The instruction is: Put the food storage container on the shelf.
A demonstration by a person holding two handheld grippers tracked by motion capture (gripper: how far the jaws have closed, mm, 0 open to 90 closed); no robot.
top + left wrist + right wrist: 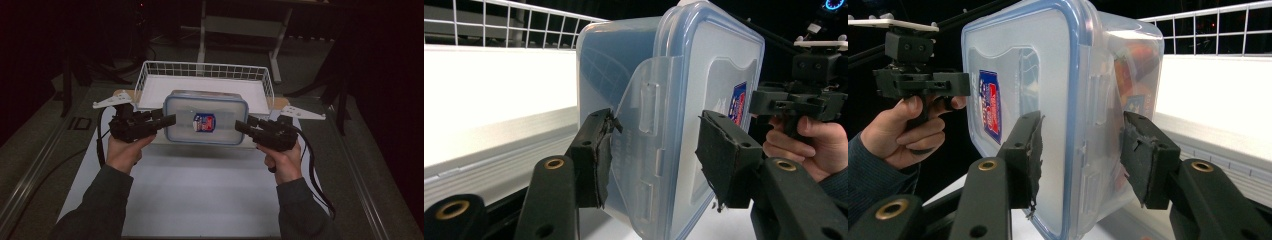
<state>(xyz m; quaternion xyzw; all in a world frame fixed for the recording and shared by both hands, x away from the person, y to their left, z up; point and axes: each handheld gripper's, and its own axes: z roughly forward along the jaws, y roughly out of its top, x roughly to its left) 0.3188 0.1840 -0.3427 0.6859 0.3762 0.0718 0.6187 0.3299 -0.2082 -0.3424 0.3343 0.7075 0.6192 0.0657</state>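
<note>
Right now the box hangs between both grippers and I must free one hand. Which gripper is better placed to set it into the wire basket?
Probably neither alone. The left gripper and right gripper flank the container evenly, equally near the basket; the left pad touches the wall, so slightly left.

The high view is dim and grainy, dark from nine through three o'clock, while the white basket floor glares overexposed in both gripper views, nearest jaws slightly soft.
</note>
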